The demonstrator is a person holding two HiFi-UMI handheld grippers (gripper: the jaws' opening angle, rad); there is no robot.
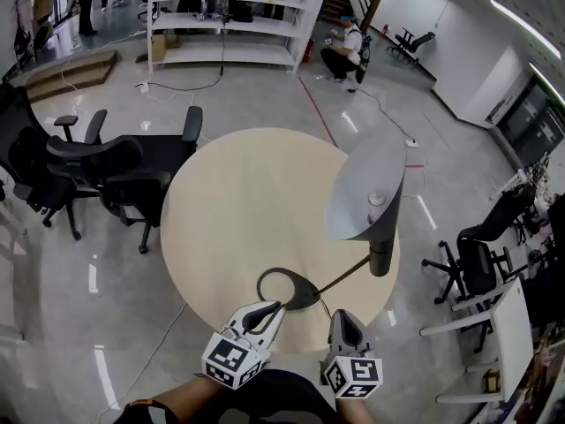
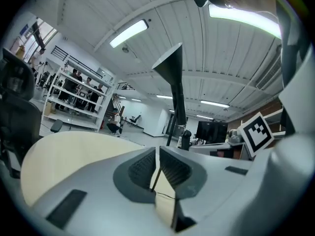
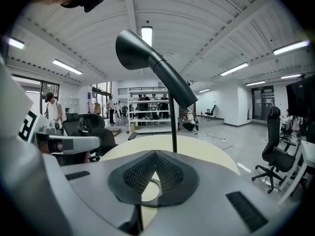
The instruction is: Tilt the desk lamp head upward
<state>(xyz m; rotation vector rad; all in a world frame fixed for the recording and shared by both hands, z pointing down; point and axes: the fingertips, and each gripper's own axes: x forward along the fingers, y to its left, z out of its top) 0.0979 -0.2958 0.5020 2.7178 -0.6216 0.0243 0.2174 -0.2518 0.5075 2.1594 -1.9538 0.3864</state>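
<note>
Desk lamp head (image 1: 366, 188): grey cone, raised on a thin dark stem (image 1: 344, 276) over the right part of the counter.

- Counter (image 1: 238, 210): round, pale top. Head view alone showed its whole outline; each claw view caught only a slice.
- Office chairs (image 1: 115, 175): black, on the floor to the counter's left, partly cut off at the picture's edge.
- Lamp, right claw view: head (image 3: 147, 58) slanted, wide end high at left, narrow end lower at right where it met the upright stem. Left claw view: head (image 2: 172, 65) seen edge-on, its tip cropped.
- Lamp base (image 1: 287, 288): dark ring lying flat near the counter's near edge. Whole only in the head view.
- Left claw (image 1: 279, 306): tip just beside the base ring. Contact could not be judged. Its own view (image 2: 157, 150) showed the jaws clenched to a slit, gripping nothing.
- Right claw (image 1: 342, 316): low at the near edge. Its own view (image 3: 155, 152) showed the tips clenched together, empty.
</note>
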